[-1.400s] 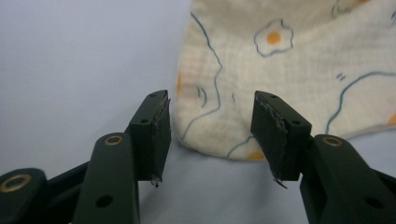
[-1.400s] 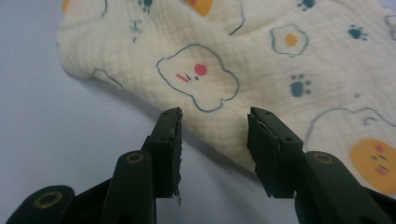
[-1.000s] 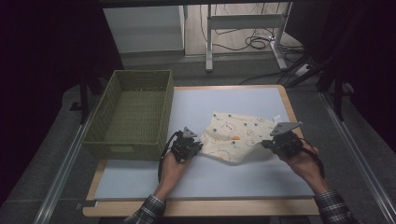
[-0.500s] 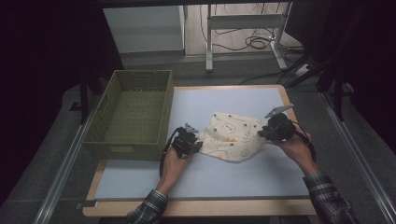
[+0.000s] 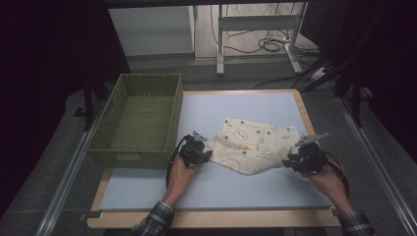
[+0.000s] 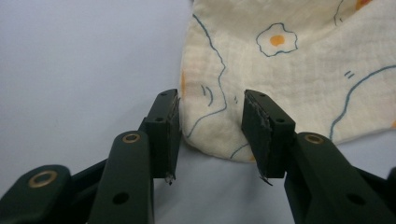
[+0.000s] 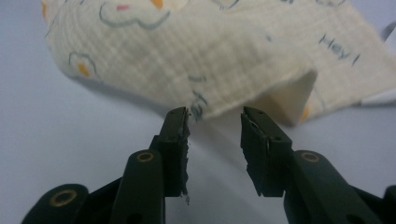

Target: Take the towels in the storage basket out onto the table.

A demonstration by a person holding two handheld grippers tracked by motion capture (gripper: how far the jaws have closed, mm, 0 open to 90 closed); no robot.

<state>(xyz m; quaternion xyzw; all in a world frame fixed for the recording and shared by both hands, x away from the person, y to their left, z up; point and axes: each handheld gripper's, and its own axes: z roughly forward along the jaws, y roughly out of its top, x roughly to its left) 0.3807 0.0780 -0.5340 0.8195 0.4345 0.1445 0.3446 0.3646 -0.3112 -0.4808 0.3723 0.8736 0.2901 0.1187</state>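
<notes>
My left gripper (image 6: 211, 130) has just been opening; a rounded corner of the cream muslin cloth with fried-egg print (image 6: 289, 70) lies loose between its jaws. My right gripper (image 7: 215, 140), also just opening, is released, the cloth's folded edge just ahead. Green woven basket (image 5: 140, 118) left of my left gripper.

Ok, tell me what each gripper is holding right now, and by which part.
Nothing is held. The left gripper has just opened around a rounded corner of the cloth; the right gripper has just opened just short of the cloth's folded edge.
</notes>
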